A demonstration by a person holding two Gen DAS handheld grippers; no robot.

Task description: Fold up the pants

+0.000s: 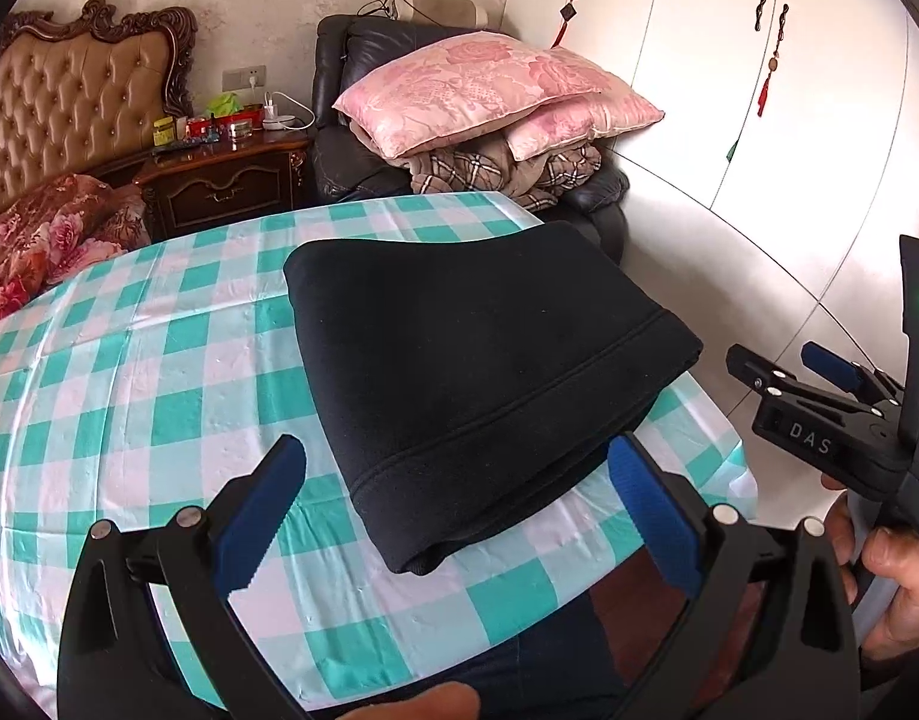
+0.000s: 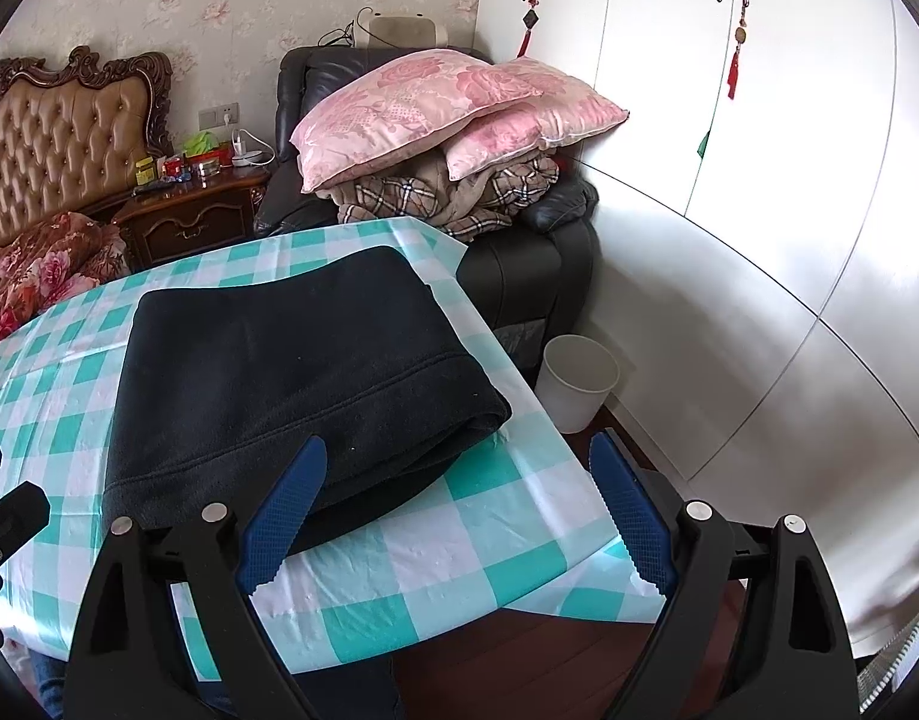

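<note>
The black pants [image 1: 477, 372] lie folded into a thick rectangle on the table with the teal and white checked cloth [image 1: 159, 372]. They also show in the right wrist view [image 2: 285, 378]. My left gripper [image 1: 453, 498] is open and empty, held just above the near edge of the pants. My right gripper [image 2: 459, 504] is open and empty at the near right corner of the table [image 2: 459, 570]. It also shows from the side in the left wrist view [image 1: 783, 363], off the table's right edge.
A black armchair [image 2: 519, 264] stacked with pink pillows [image 2: 435, 108] and a plaid blanket stands behind the table. A white bin [image 2: 576, 381] sits on the floor by the white wardrobe [image 2: 759, 180]. A bed and nightstand [image 1: 225, 180] are at the left.
</note>
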